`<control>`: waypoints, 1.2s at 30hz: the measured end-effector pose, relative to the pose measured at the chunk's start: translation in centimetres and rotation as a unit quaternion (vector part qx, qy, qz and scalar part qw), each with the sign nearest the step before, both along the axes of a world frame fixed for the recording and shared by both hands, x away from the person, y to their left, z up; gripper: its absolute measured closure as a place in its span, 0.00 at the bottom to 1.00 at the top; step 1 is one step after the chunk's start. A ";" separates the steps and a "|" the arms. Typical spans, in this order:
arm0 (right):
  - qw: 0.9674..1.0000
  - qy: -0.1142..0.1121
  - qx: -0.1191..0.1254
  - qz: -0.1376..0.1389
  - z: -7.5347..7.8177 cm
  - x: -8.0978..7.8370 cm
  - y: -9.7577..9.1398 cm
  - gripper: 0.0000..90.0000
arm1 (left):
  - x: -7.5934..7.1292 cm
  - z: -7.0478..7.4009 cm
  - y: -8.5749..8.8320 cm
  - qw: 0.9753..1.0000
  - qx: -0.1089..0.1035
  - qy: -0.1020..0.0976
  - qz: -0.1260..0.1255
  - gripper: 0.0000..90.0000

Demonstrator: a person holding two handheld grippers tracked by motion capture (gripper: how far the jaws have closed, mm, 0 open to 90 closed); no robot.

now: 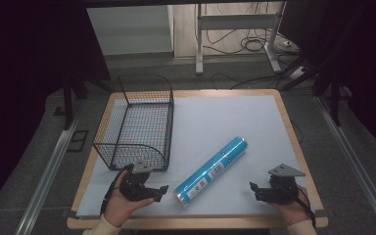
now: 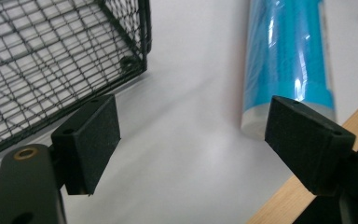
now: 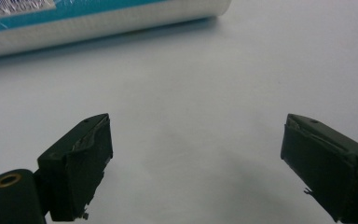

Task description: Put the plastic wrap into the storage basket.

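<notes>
Grippers wait wide open: my left gripper (image 1: 162,190) and right gripper (image 1: 253,188) flank the blue tube (image 1: 211,171); wire basket (image 1: 136,122) beyond my left.

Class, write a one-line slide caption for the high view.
Two open hand-held grippers, left gripper and right gripper, flank a blue tube lying beside an empty wire basket.

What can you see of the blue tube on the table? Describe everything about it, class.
The blue tube is a long cylinder in glossy wrapping, bright blue with a white label bearing a barcode and pale bands at both ends. It lies flat and diagonal on the light mat, near end toward the person, far end angled up to the right. It rests apart from the wire basket. Nothing grips or touches it.
</notes>
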State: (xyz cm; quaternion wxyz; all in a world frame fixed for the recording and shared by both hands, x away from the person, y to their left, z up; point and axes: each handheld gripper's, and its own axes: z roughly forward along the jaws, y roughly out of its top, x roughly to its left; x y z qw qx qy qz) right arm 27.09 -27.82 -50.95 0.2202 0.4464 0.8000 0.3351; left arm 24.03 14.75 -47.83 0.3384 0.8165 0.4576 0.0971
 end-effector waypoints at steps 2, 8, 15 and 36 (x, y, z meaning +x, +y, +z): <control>1.000 -0.001 -0.003 0.000 0.0 -0.1 -0.1 0.10 | 0.2 0.2 -0.3 1.000 0.000 -0.003 -0.002 0.19; 1.000 -0.008 0.000 0.000 0.0 0.0 -0.5 0.11 | 0.7 1.1 -1.6 1.000 0.011 -0.002 -0.011 0.19; 1.000 -0.014 -0.002 0.006 0.2 -0.2 -0.5 0.11 | 1.0 2.2 -3.4 0.999 0.017 -0.003 -0.027 0.19; 1.000 -0.016 -0.013 0.013 0.0 -0.2 -0.2 0.13 | 3.2 3.4 -7.5 0.997 0.036 -0.001 -0.071 0.19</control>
